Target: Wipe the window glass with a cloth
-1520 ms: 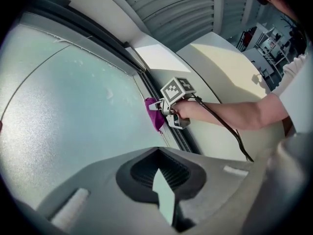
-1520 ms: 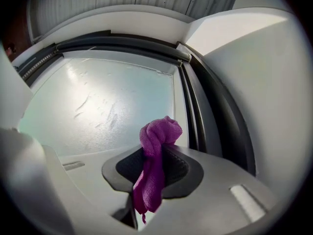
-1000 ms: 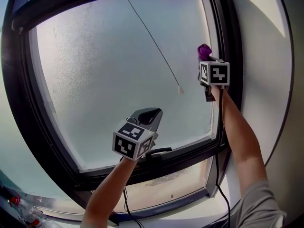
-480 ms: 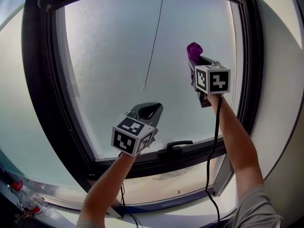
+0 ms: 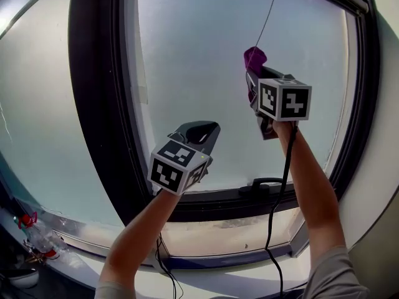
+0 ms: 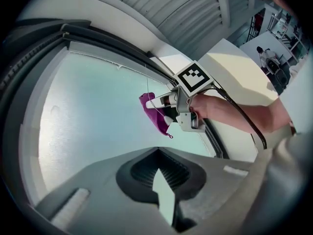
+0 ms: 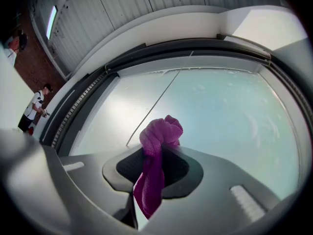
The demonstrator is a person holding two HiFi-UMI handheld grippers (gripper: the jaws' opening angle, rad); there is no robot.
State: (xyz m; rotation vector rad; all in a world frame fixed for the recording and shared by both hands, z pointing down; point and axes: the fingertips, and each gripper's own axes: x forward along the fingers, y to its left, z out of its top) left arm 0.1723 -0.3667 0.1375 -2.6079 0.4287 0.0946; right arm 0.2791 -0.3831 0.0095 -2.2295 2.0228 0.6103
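Frosted window glass [image 5: 206, 73] fills the upper frame. Left gripper [image 5: 201, 131] is at centre, jaws together with nothing in them (idle). Right gripper [image 5: 252, 80], upper right, is clamped on the purple cloth [image 5: 254, 57] — the wad pokes past the jaw tips toward the pane, contact unclear. Risk: the pull cord [image 5: 269, 17] hangs just beside the cloth and could snag — and with so small a wad, the hard tips may scrape the glass.

Grey left hand-held gripper [image 5: 201, 131] and right hand-held gripper [image 5: 252, 78] each carry a white cube [image 5: 285, 99] with black square markers; black cables [image 5: 273, 217] hang below; grey sleeve [image 5: 333, 273] at lower right
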